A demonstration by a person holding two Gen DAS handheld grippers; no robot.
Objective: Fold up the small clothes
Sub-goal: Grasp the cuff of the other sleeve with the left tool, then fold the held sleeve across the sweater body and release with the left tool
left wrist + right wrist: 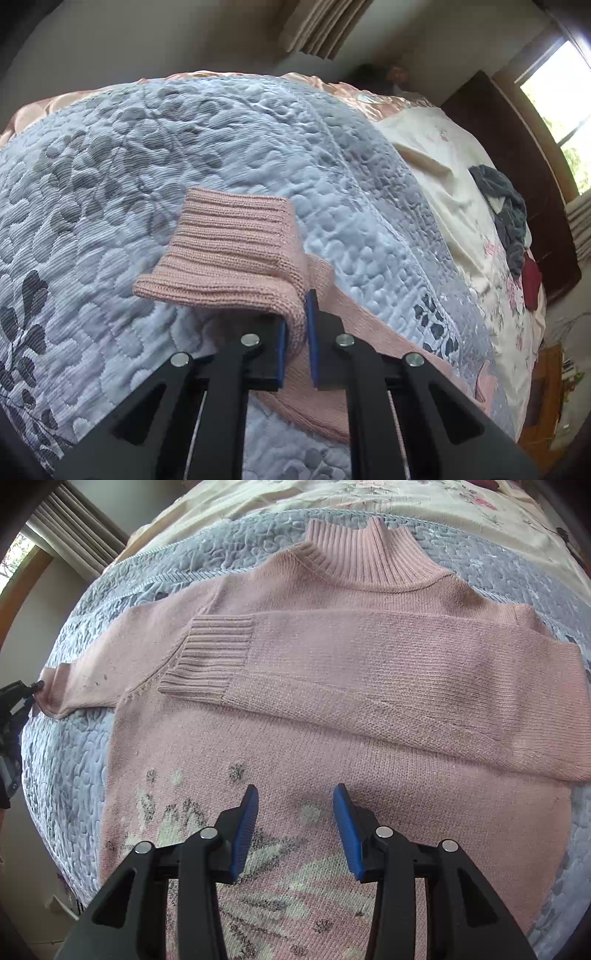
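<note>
Your left claw (295, 325) is clamped on the ribbed cuff (229, 251) of the pink sweater (332, 709), knit pinched between the blue pads (312, 332), cuff lifted off the quilt and flopping fwd and to the left. In the right wrist view the same claw (18, 698) shows at the far left edge, at the end of the sweater's stretched-out sleeve (99, 672).

Your right claw (295, 812) hangs open, jaws apart w/ nothing between them, over the lower front of the sweater, just above the cream-and-grey knitted flower pattern (266, 867).

Sweater lies flat, front up, on the grey-blue quilt (184, 129) on the bed, turtleneck collar (369, 550) pointing away from you. The other sleeve (369, 672) is folded across the chest, its ribbed cuff end (210, 657) resting near the opposite armpit seam. Some dark specks on the stretched sleeve.

Beyond the quilt: a cream floral sheet (436, 147) w/ a dark grey garment (506, 206) heaped on it and a dark red item (532, 280) just beside that. Dark headboard (517, 177) behind, window (561, 110) and curtains (325, 26) past it. No containers visible in either view.
</note>
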